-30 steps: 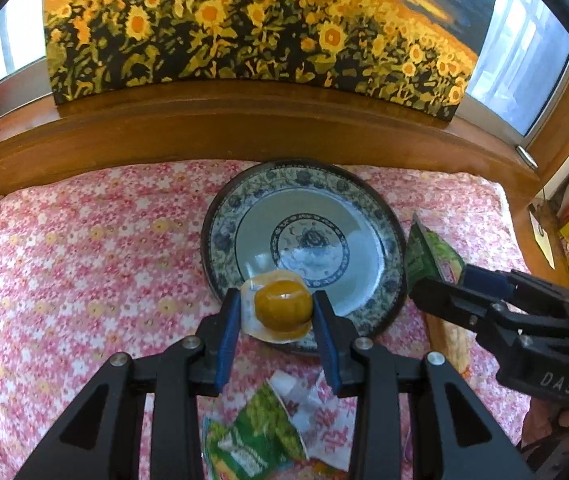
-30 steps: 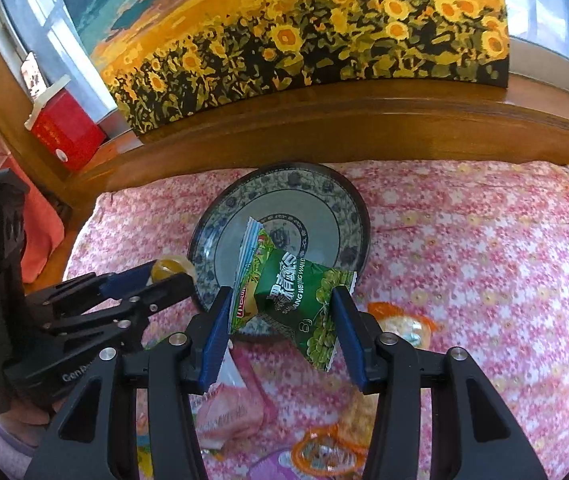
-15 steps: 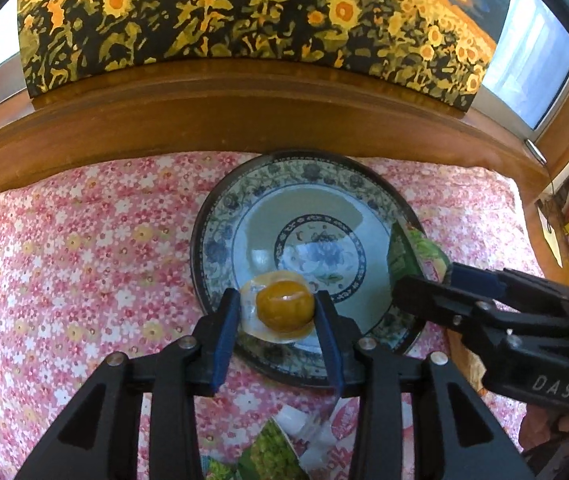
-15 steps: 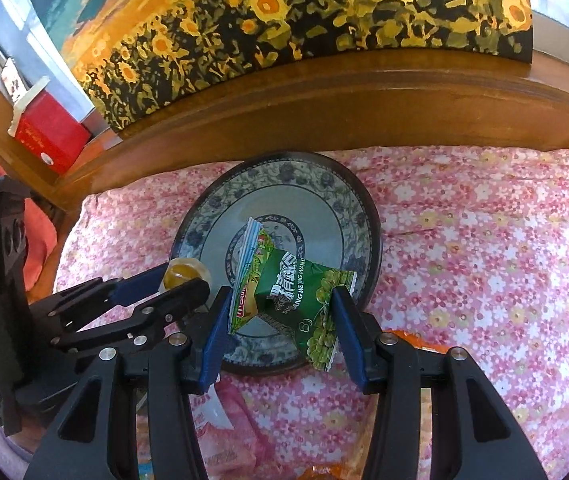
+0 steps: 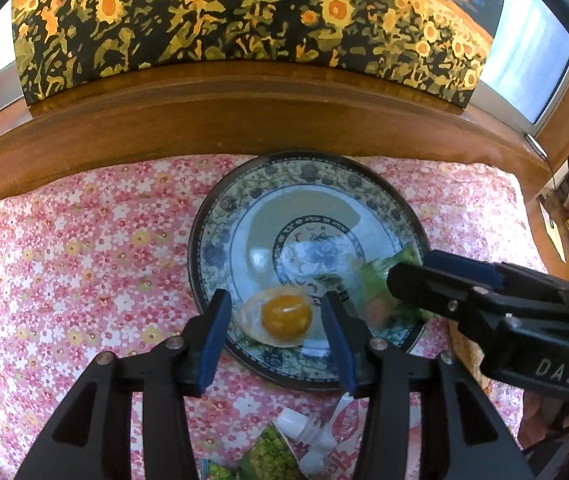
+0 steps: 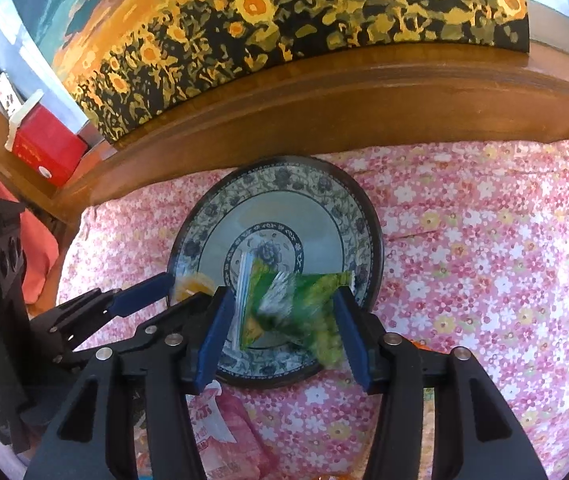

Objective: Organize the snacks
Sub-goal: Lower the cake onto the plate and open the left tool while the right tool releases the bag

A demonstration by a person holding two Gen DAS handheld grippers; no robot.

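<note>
The left gripper (image 5: 278, 330) has just been opening; its blue fingers (image 5: 213, 336) now stand spread on either side of the jelly cup (image 5: 284, 317), a clear cup with an orange fruit inside, and a gap shows between each pad and the cup; the cup appears to rest on the near part of the plate (image 5: 244, 184), released there rather than held. The right gripper (image 6: 280, 322) has likewise just been opening; its fingers (image 6: 212, 330) are parted around the green snack packet (image 6: 284, 300), which is blurred, most likely because it is slipping down out of the grip onto the plate's near rim; whether the far corner of the packet still brushes the right-hand pad I cannot tell.

Both grippers are angled downward over the near half of the plate, side by side, so each snack drops inside the rim instead of on the cloth; the blue-and-white patterned plate seems to be the collecting spot for the task.

The plate sits on a pink floral cloth (image 5: 84, 260) covering what may be a bed or cushion below a wooden ledge (image 5: 244, 116); a sunflower painting (image 5: 244, 12) leans on that ledge, and a red box (image 6: 46, 146) stands at its left end. Nearer the camera, loose snacks remain on the cloth: a pink packet (image 6: 228, 440), a green wrapper (image 5: 268, 456) and small white bottles (image 5: 304, 436); these are probably next to be gathered.
</note>
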